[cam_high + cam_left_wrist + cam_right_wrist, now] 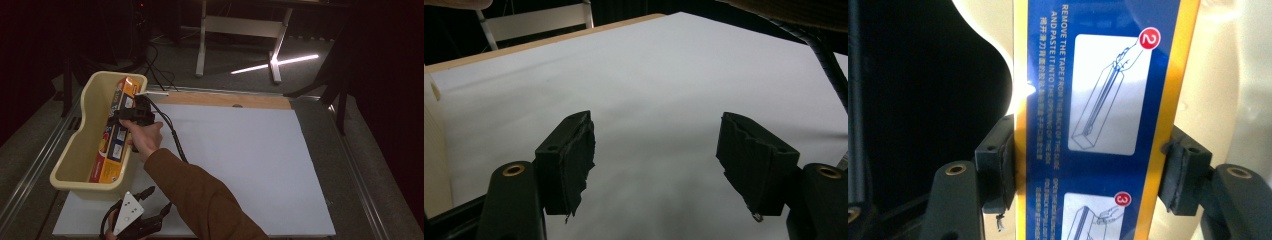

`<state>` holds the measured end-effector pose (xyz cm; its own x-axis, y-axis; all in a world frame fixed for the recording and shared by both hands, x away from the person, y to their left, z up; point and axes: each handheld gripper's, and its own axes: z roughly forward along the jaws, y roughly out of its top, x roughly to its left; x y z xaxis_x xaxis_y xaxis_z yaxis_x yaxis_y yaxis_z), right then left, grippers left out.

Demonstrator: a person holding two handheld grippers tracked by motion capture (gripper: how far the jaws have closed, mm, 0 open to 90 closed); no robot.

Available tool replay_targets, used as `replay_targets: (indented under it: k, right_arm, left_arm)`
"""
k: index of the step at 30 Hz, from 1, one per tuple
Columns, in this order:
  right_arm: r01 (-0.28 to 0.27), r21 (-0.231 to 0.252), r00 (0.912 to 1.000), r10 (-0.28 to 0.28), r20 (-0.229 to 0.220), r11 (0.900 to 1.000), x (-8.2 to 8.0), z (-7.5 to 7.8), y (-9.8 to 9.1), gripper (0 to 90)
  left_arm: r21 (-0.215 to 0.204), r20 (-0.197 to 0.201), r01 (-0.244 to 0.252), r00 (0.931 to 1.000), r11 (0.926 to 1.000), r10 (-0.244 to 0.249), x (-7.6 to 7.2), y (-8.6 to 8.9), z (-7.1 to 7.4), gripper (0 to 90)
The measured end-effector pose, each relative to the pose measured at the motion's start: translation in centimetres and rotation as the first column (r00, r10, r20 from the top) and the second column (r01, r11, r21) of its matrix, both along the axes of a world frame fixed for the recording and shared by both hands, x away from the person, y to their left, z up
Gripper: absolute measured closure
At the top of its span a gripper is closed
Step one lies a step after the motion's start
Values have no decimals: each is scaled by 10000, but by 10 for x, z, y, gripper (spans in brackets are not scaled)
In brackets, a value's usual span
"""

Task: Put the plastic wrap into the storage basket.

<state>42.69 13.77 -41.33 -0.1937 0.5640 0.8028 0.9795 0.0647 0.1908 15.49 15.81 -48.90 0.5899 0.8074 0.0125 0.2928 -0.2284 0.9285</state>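
Two claws at work, right claw (131, 114) straddling a long orange and blue box (114, 134) lying in the cream tub (75, 150), pads barely off its sides, left claw (150, 207) spread empty over the white table (250, 150).

The long orange-and-blue box (116, 131) lies lengthwise in the cream tub (87, 107), leaning on its right wall, between the pads of my right tongs (1088, 170), printed instructions facing up.

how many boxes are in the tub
1. A long orange and blue box lies lengthwise in the cream tub, with the right tool around it. Nothing else shows inside, though the near wall hides part of the bottom.
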Motion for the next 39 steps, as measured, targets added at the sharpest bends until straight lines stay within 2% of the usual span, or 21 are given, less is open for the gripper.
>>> replay_targets:
  k: [4,18,24,27,28,30,32,33,34,35,36,37,39]
  right_arm:
    - [-64,-262,10000,65,21,9996,0,4,-1,347]
    - [-199,-14,9996,199,195,9998,-2,13,-6,347]
    - [-766,-214,9941,780,748,9968,-6,21,-11,366]
    - [-991,-375,9862,1032,1294,9944,-8,29,-16,373]
    - [-1090,-520,9810,1159,1556,9927,-9,33,-19,375]
    - [-1225,-724,9745,1337,1802,9898,-9,37,-22,377]
    - [-1383,-1073,9625,1591,2197,9846,-12,42,-26,377]
    - [-1457,-1278,9537,1736,2454,9810,-13,45,-28,380]
    - [-1457,-1278,9537,1736,2454,9810,-13,45,-28,380]
    - [-1589,-1481,9413,1951,2756,9761,-15,47,-30,382]
    - [-1784,-1772,9142,2297,3341,9679,-18,51,-33,384]
    - [-1902,-1969,8919,2531,3748,9618,-21,53,-36,386]
    - [-2181,-2320,8515,3010,4293,9479,-25,56,-41,398]
  left_arm:
    - [-21,-13,-31,10000,10000,31,0,0,0,312]
    - [26,-11,-14,10000,10000,14,0,-1,0,312]
    - [47,-2,-28,10000,10000,28,1,-1,0,312]
    - [56,-7,-40,10000,10000,40,1,-1,0,312]
    - [60,-10,-48,10000,10000,48,1,-1,0,312]
    - [106,-20,-54,10000,9999,54,1,-1,0,312]
    - [135,-31,-53,10000,9999,53,2,-1,-1,312]
    - [146,-29,-54,10000,9999,55,2,-1,-1,312]
    - [146,-29,-54,10000,9999,55,2,-1,-1,312]
    - [152,-30,-49,10000,9999,50,2,-1,-1,312]
    - [159,-41,-58,10000,9999,58,2,-1,-1,312]
    - [158,-40,-63,10000,9999,64,3,-2,-1,311]
    - [160,-35,-36,10000,9999,37,3,-2,0,311]
